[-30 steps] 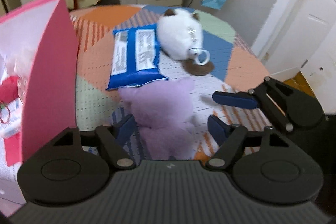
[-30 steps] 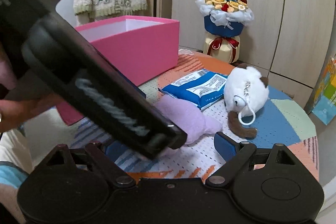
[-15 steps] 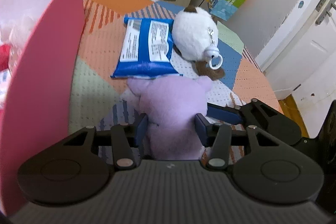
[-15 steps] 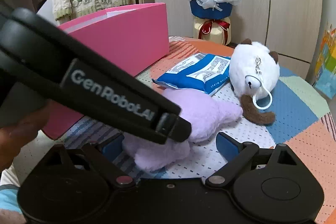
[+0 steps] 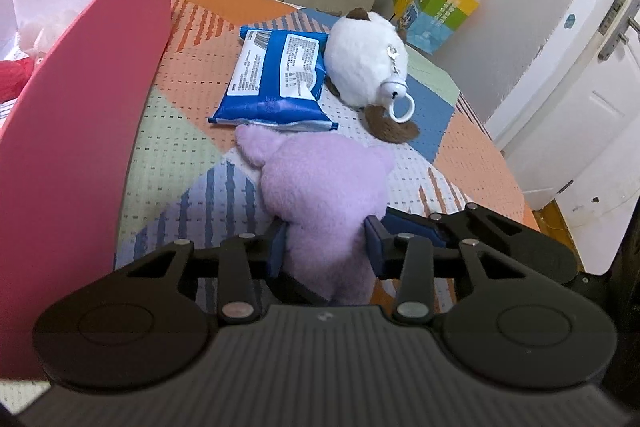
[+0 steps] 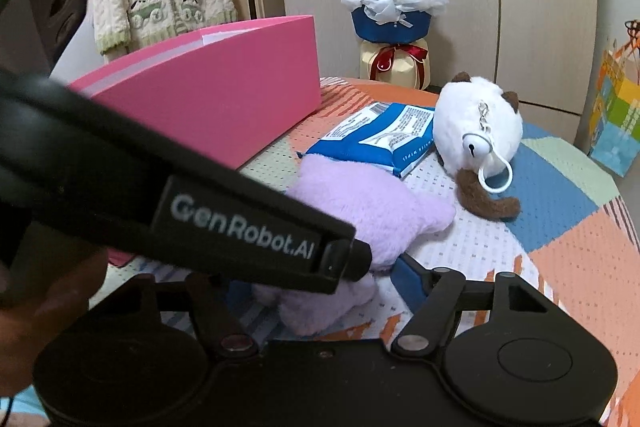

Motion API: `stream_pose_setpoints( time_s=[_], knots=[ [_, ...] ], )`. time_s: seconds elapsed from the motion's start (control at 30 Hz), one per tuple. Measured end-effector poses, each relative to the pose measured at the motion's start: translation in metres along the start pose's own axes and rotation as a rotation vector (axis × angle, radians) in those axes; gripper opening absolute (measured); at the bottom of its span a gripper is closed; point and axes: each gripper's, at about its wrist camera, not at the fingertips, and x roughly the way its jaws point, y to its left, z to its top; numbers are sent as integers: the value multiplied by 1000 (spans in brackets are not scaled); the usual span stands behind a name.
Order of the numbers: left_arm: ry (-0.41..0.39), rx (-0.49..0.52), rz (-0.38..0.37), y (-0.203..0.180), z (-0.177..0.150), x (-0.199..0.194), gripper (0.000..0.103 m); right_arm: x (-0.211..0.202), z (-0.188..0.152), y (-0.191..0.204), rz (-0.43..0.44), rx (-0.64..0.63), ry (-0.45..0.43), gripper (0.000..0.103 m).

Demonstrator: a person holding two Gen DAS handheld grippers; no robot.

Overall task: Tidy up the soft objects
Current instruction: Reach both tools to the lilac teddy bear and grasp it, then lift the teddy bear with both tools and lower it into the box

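Observation:
A purple plush [image 5: 324,179] lies on the patchwork table [image 5: 460,143], close to me. My left gripper [image 5: 325,247] has its blue pads pressed into the plush's near end and its jaws are still closing. My right gripper [image 6: 324,291] straddles the same end of the plush [image 6: 360,203] from the right. Its jaws are closing, and the visible right fingertip [image 6: 408,279] stands just clear of the fur. The left tool's black housing [image 6: 240,223] hides the other finger. Behind lie a blue wipes pack [image 5: 280,75] and a white plush with brown tail [image 5: 366,63].
An open pink box [image 5: 80,107] stands at the left of the table, with red and white soft things [image 5: 16,75] inside. A flower bouquet [image 6: 390,11] stands by the cupboards. A colourful gift bag [image 5: 436,11] and a white door [image 5: 580,87] are to the right.
The left jaws have closed in onto the purple plush as the left gripper came nearer and lower. The right jaws have narrowed around the plush's near end.

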Motion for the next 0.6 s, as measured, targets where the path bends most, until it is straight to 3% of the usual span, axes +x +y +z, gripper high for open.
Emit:
stream_pose_setpoints(
  time_s=[0.6],
  knots=[
    [-42, 40, 32, -21, -45, -44, 39, -34, -14, 30, -27, -56, 3, 74]
  ],
)
